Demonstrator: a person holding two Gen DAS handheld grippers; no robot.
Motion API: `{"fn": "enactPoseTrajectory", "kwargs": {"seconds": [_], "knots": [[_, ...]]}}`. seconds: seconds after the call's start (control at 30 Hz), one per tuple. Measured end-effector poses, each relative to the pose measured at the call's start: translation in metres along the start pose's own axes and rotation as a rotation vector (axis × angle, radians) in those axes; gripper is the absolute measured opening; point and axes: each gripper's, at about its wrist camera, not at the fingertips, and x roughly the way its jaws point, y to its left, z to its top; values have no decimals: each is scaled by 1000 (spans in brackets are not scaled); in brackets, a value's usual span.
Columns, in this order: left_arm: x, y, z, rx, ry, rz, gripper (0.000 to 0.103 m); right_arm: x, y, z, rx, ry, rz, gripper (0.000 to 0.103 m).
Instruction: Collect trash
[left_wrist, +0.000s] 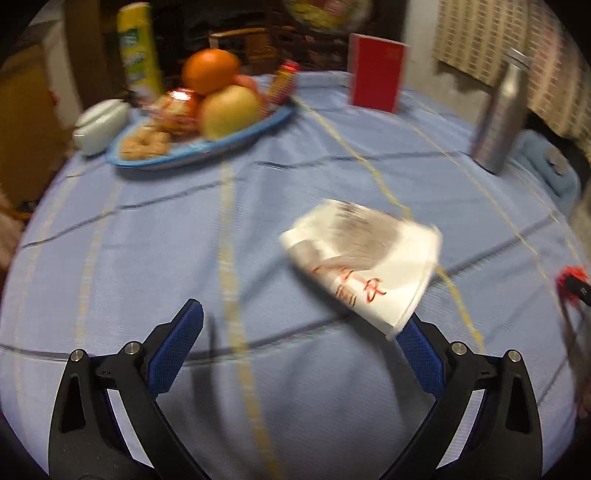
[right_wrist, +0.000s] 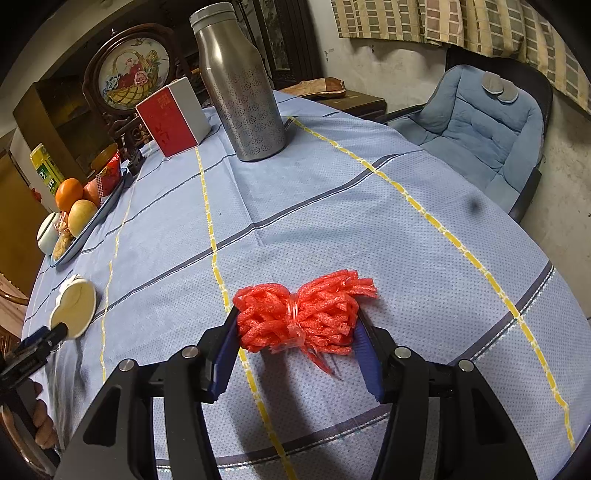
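A crumpled white paper wrapper with red and grey print (left_wrist: 365, 258) lies on the blue tablecloth (left_wrist: 184, 240), just ahead of my left gripper's right finger. My left gripper (left_wrist: 299, 325) is open and empty, and the paper's near corner overlaps its right fingertip. The same paper shows as a white lump at the left in the right wrist view (right_wrist: 74, 306), beside the left gripper's tip. My right gripper (right_wrist: 295, 321) is shut on a red foam fruit net (right_wrist: 301, 317), just above the cloth. The net also shows at the far right in the left wrist view (left_wrist: 572, 278).
A blue tray (left_wrist: 255, 129) with an orange, apples and biscuits stands at the back left, a white lidded cup (left_wrist: 98, 123) beside it. A red box (right_wrist: 171, 122) and a tall steel flask (right_wrist: 240, 88) stand at the far side. A blue cushioned chair (right_wrist: 480, 122) is right of the table.
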Motion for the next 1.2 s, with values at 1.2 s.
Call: {"fn": "enactPoseTrajectory", "kwargs": {"seconds": [1.2], "knots": [[32, 13, 18, 38, -34, 9, 88, 0, 2, -1, -30, 12, 3, 61]]}}
